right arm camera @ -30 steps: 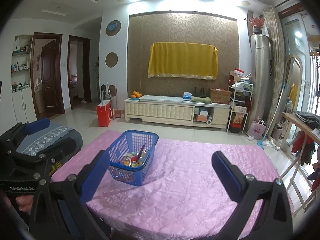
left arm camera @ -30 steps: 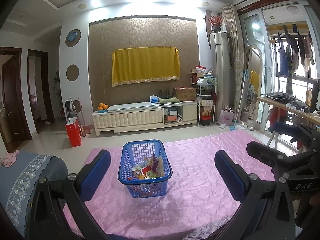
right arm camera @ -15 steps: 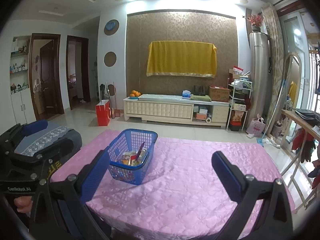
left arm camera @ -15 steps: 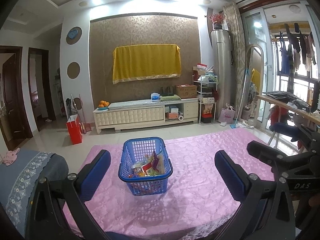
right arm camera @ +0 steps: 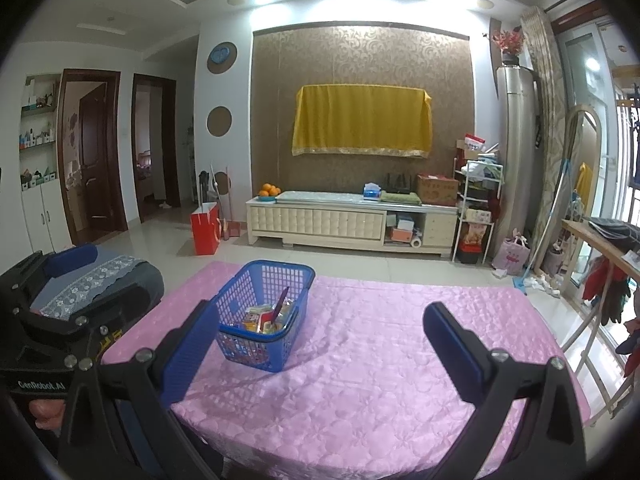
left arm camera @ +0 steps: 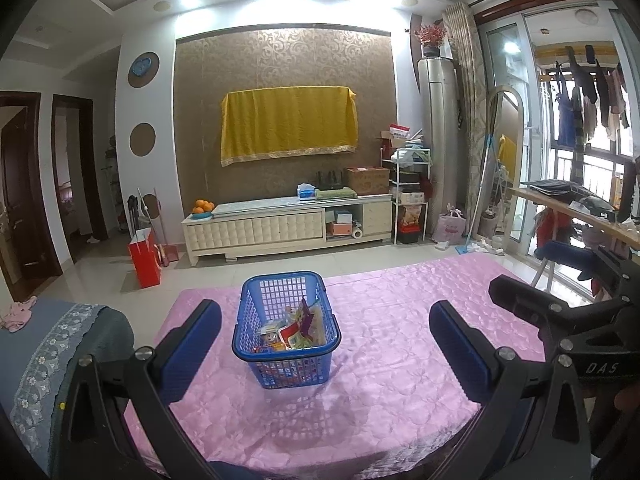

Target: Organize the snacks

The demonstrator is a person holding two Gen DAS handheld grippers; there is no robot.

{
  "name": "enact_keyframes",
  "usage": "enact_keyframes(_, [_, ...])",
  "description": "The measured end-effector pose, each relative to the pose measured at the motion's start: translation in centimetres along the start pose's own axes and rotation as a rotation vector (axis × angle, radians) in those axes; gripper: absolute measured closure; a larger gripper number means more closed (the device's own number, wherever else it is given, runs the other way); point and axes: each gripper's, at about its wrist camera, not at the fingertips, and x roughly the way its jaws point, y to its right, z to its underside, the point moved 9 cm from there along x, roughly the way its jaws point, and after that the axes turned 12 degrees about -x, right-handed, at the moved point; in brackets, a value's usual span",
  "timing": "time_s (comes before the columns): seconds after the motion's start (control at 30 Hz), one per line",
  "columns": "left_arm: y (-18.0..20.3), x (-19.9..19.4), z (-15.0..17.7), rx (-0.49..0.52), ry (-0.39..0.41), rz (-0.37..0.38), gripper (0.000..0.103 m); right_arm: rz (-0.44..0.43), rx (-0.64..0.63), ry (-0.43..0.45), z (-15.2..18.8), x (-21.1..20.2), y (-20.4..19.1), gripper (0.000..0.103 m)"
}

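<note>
Both grippers, left gripper (left arm camera: 324, 344) and right gripper (right arm camera: 318, 344), gape empty; snack basket (left arm camera: 286, 332) waits ahead, presumably for unloading.

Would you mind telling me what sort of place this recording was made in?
Most likely a home living room: a low TV cabinet against a wallpapered wall, laundry drying on the balcony, and a table with a pink cloth holding a blue snack basket.
</note>
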Motion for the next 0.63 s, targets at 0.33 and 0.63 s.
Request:
enact_keyframes(0.33, [0.11, 0.12, 0.11, 0.0, -0.005, 0.002, 0.0, 0.013, -0.001, 0.001, 0.17, -0.07, -0.06, 0.0])
enact_keyframes(0.63, [0.25, 0.15, 0.14, 0.006, -0.001, -0.003, 0.0, 0.01, 0.004, -0.002, 0.31, -0.15, 0.01, 0.0])
